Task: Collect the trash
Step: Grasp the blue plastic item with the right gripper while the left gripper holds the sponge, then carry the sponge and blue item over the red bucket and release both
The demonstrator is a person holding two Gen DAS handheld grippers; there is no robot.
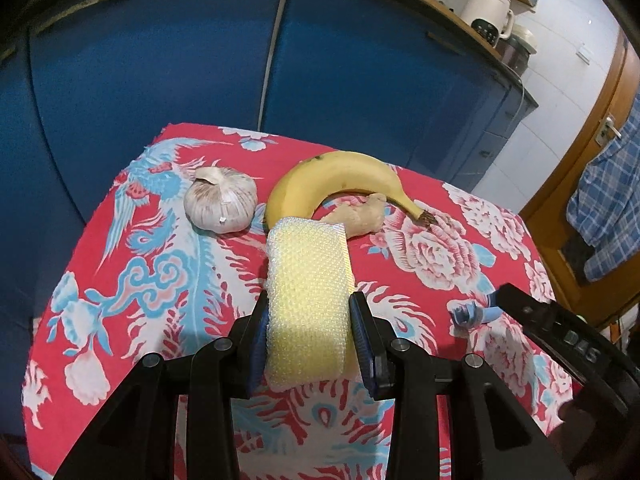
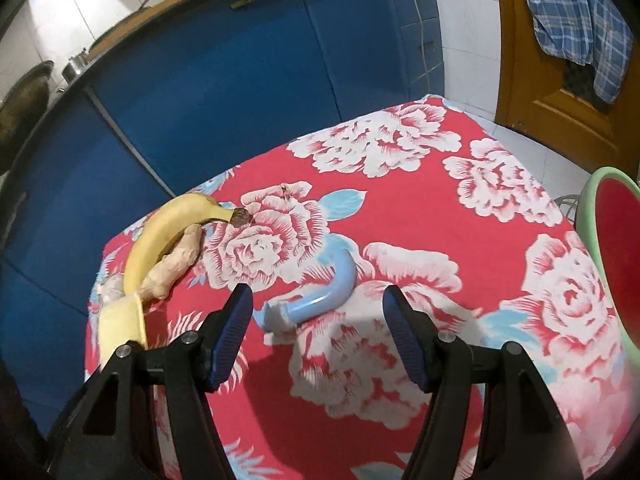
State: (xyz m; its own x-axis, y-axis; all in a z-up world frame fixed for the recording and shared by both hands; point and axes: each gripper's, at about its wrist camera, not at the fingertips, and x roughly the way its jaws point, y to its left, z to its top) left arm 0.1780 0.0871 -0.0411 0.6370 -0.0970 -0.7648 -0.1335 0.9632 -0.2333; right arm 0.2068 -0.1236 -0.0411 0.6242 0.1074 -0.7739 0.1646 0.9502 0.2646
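Observation:
My left gripper is shut on a yellow bubbly foam pad, held a little above the red flowered tablecloth. The pad's edge also shows at the left of the right wrist view. A light blue curved piece of trash lies on the cloth. My right gripper stands open just over its crumpled end, with nothing between the pads. In the left wrist view the blue piece lies at the right, with a right-gripper finger beside it.
A banana curves around a piece of ginger, with a garlic bulb to their left. A green bowl with a red inside stands at the table's right edge. Blue cabinets stand beyond the table.

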